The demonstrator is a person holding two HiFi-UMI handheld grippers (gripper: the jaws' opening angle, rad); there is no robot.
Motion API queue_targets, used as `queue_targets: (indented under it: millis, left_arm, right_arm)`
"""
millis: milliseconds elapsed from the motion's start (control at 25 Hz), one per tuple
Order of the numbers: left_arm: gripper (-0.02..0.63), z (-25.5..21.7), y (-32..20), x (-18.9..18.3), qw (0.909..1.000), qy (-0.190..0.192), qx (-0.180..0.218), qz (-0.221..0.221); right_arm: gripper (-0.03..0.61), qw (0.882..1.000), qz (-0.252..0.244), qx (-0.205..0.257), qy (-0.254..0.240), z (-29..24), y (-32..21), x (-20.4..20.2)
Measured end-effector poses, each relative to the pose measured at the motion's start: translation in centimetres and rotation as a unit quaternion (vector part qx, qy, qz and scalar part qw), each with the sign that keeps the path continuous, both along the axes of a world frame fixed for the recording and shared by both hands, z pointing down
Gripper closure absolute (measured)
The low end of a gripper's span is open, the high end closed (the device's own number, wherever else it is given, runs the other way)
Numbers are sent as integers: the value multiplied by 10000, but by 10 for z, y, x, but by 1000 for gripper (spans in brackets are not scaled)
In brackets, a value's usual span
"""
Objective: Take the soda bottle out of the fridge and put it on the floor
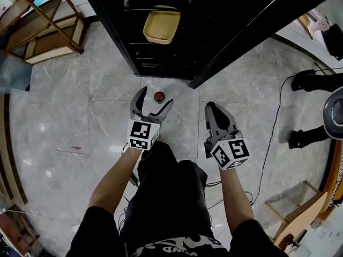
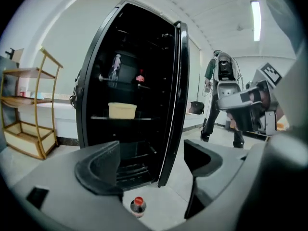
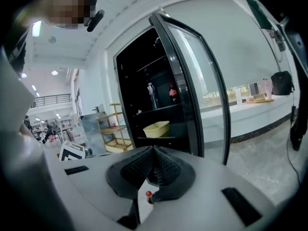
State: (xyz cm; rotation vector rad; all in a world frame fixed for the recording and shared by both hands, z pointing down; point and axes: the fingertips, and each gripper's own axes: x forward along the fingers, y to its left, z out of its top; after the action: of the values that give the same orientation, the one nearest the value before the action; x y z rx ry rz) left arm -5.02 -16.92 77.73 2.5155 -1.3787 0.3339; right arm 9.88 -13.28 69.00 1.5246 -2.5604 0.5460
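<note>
A wooden shelf rack [image 1: 48, 25] stands well off to the left of the left claw [image 2: 150, 163]. That claw is released, its jaws spread wide with nothing held. The soda bottle [image 1: 159, 96] stands upright on the pale marble floor [image 1: 64, 111], red cap up. In the head view it sits between the jaw tips; in the left gripper view it is low in the gap and clear of both jaws. Just ahead of that claw is the black fridge [image 1: 161, 47], open, with a yellow tub [image 1: 161, 24] on a shelf inside. The right claw [image 3: 153, 163] is beside the left one, to the bottle's right and apart from it, clenched with its ribbed jaws pressed together on nothing. The fridge door [image 1: 241, 36] swings out ahead of it, and further right are a person's dark shoes [image 1: 305, 80].
</note>
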Motion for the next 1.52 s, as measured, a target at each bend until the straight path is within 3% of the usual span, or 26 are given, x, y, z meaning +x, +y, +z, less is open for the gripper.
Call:
queue_targets:
  millis: [160, 360, 640, 720, 880, 1040, 1520]
  left_arm:
    - [209, -110, 4, -1, 9999, -122, -16, 115]
    - [209, -242, 16, -4, 9998, 52, -111, 133]
    - [209, -379, 32, -10, 9987, 407, -112, 269]
    - [222, -401, 39, -5, 9975, 490, -103, 498]
    - [372, -430, 47, -4, 9964, 608, -70, 585]
    - [592, -449, 48, -9, 9979, 505, -82, 394]
    - [606, -492, 58, -10, 9980, 629, -6, 102]
  right_arm:
    - [554, 10000, 8, -38, -12, -107, -2, -11]
    - [554, 10000, -21, -54, -78, -234, 8, -22]
    - [554, 9998, -101, -102, -118, -331, 29, -33]
    - [554, 9998, -51, -142, -126, -346, 32, -30]
    - [554, 9998, -25, -155, -137, -364, 35, -31]
    - [554, 9998, -22, -97, -142, -378, 32, -33]
    - [554, 9997, -156, 183, -96, -414, 30, 5]
